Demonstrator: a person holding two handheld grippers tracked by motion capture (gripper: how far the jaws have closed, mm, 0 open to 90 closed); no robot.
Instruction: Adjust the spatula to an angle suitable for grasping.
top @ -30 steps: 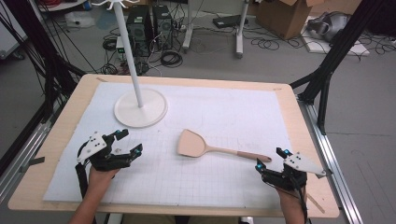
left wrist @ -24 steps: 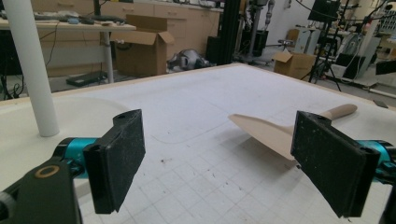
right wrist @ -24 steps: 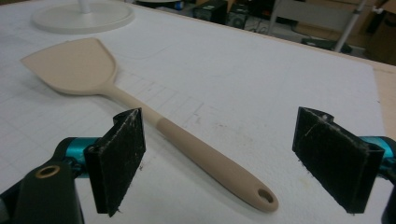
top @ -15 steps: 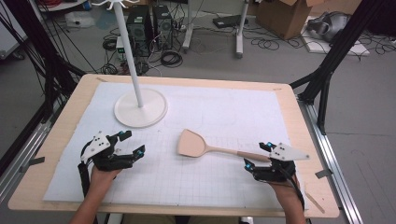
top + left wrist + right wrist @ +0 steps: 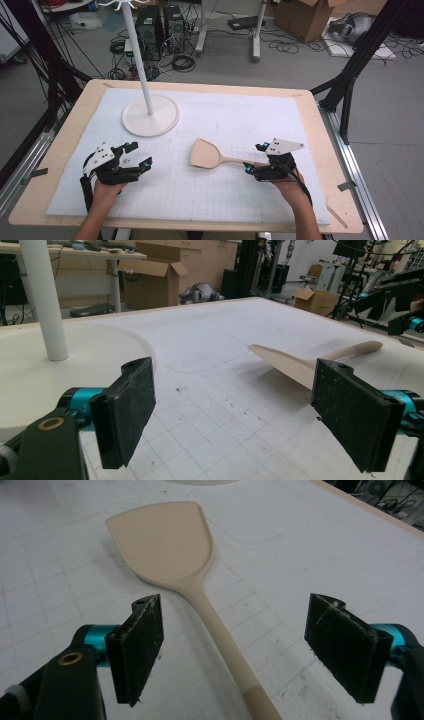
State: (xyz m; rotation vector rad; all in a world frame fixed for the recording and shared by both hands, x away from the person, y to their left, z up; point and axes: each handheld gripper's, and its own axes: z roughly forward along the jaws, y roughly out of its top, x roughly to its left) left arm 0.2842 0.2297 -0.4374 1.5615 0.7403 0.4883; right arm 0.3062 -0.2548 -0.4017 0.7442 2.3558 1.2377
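Right tongs (image 5: 254,159) had slid in from the table's (image 5: 320,125) edge to straddle the spatula (image 5: 210,154) handle, jaws just starting to close, not yet gripping; left tongs (image 5: 134,154), released, waited left of the spatula.

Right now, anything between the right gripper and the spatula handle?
Nothing visible. The right gripper straddles the spatula handle; its jaws have just been closing but stand apart on either side, pads not yet touching it. Only bare white mat lies around it.
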